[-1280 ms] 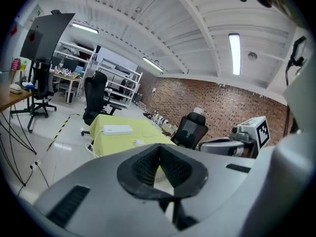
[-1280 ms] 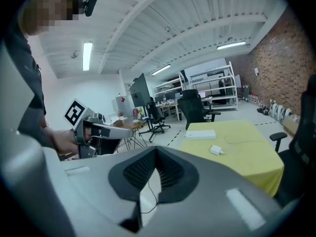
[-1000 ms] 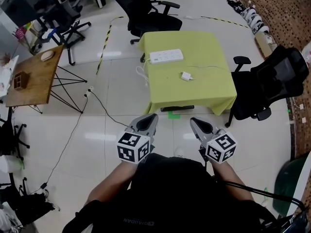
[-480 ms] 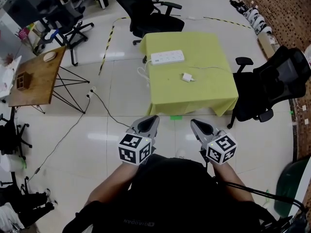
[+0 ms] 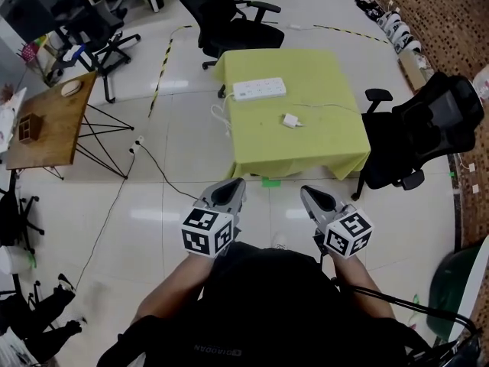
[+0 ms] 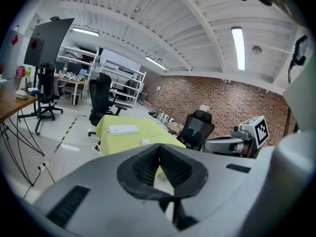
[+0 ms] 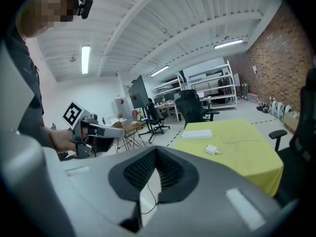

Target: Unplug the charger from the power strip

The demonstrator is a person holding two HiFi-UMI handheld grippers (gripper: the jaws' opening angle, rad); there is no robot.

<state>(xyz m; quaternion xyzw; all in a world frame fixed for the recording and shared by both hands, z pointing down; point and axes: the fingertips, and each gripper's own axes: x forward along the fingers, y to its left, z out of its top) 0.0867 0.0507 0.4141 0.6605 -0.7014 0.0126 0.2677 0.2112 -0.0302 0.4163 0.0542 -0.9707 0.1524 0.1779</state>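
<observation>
charger (image 5: 290,120) lies flat on the yellow-green table (image 5: 321,147), just in front of the power strip (image 5: 260,89) but apart from it, w/ a clear gap of cloth btwn them. its thin cable (image 5: 328,105) trails off to the right across the cloth. no plug body shows standing in the strip's sockets, tho the strip is small and far off in every view, so a low plug can't be ruled out. my read: the unplug itself looks done already, or there was nothing plugged in to pull. if anything is left, it first needs a walk up to the table

left gripper (image 5: 229,193) and right gripper (image 5: 318,199) are both held close to the person's body, over bare floor, well short of the table. each gripper's own view shows its ribbed pads pressed together w/ nothing btwn them, so both are closed and empty. neither is anywhere near the charger or the strip

counts:
- 1 power strip, 1 charger, 1 covered table, 2 grippers
- 1 white cord (image 5: 219,115), the strip's own, hanging off the table's left edge
- 3 black office chairs in the head view: rear chair (image 5: 237,29), right chair (image 5: 424,128), far-left chair (image 5: 99,33)
- 1 wooden side table (image 5: 46,132) at left w/ 1 small box (image 5: 29,127) on it
</observation>
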